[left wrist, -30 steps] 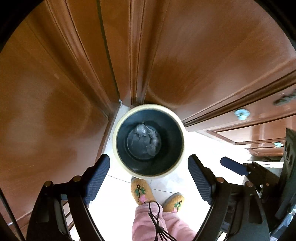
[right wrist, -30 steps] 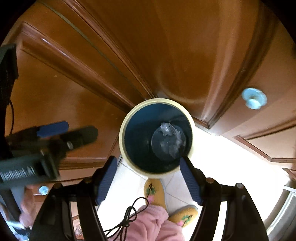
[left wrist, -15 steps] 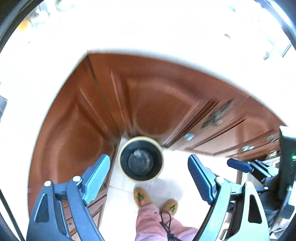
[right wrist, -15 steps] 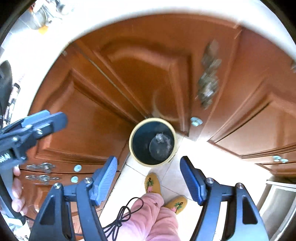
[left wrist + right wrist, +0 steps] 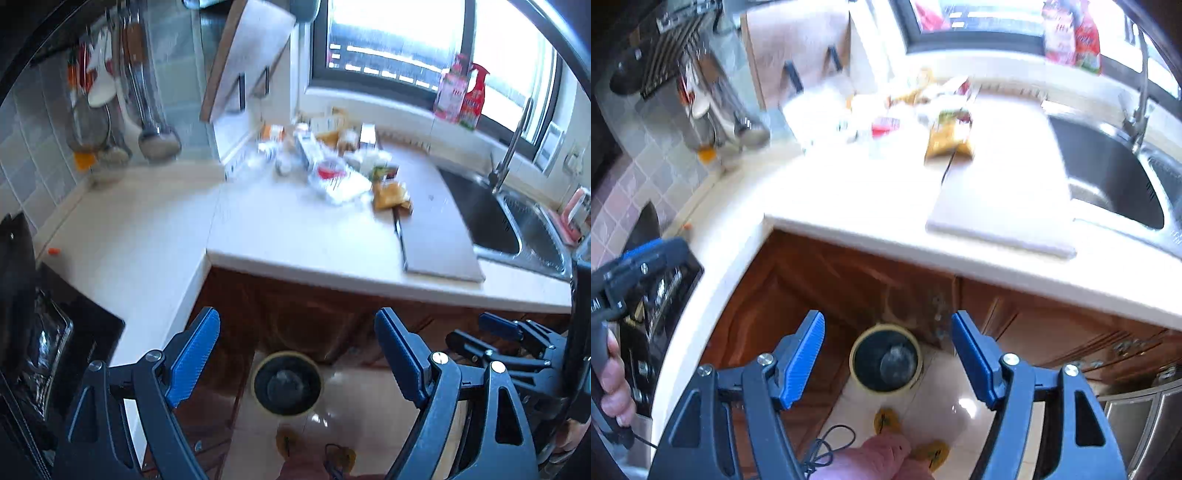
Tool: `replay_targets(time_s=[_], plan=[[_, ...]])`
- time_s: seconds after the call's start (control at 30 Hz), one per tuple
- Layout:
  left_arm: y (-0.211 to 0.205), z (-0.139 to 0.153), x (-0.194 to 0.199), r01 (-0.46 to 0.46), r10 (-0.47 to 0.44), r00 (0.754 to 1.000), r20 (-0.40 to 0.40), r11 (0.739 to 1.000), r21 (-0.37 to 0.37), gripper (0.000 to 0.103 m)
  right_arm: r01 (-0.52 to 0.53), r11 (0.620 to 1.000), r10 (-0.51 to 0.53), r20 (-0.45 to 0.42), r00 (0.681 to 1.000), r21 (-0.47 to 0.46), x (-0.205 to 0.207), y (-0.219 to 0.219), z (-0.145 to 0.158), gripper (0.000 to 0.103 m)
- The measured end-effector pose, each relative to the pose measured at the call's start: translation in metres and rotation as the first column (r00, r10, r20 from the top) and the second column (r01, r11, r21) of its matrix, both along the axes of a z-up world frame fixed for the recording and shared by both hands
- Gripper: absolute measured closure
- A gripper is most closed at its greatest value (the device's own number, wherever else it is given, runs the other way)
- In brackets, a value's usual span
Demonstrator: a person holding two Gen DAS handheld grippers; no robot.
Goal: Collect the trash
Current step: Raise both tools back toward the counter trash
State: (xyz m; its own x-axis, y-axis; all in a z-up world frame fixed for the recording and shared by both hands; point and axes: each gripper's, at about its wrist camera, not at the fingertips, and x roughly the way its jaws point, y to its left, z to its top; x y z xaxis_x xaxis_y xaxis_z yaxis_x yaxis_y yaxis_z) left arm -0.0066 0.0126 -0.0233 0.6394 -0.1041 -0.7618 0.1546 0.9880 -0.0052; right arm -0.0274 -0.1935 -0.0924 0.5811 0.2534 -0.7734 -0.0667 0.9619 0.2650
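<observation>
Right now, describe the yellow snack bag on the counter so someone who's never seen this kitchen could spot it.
Start at the steel sink under the window, then move left across the pale cutting board on the white counter. The yellow snack bag lies at the board's far edge, at the near edge of a cluster of packaging. It is the only orange-yellow packet lying nearest the board; the other wrappers sit further back.

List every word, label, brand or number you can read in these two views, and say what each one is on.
None can be read.
Two red and pink bottles on the window sill: printed labels, blurred.
Yellow packet on the counter: print blurred.
Other wrappers and boxes behind it: smeared by motion.
Black appliance at the left: pale panel markings, too small.
Left gripper body: white lettering, cut off at the frame edge.
</observation>
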Motion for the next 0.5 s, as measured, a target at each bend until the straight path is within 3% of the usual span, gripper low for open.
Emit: replay_targets(time_s=[0.23, 0.5], plan=[[-0.026, 0.019, 0.014, 0.045, -0.048, 0.997, 0.059, 0.998, 0.038, 0.018, 0.0, 0.999, 0.005, 0.121, 0.993, -0.04, 0.011, -0.013, 0.049, 0.032], [-0.047, 0.031, 0.052, 0.098, -0.1, 0.992, 0.073, 0.995, 0.035, 0.016, 0.018, 0.992, 0.004, 0.173, 0.985, -0.122, 0.036, -0.015, 0.078, 0.032]])
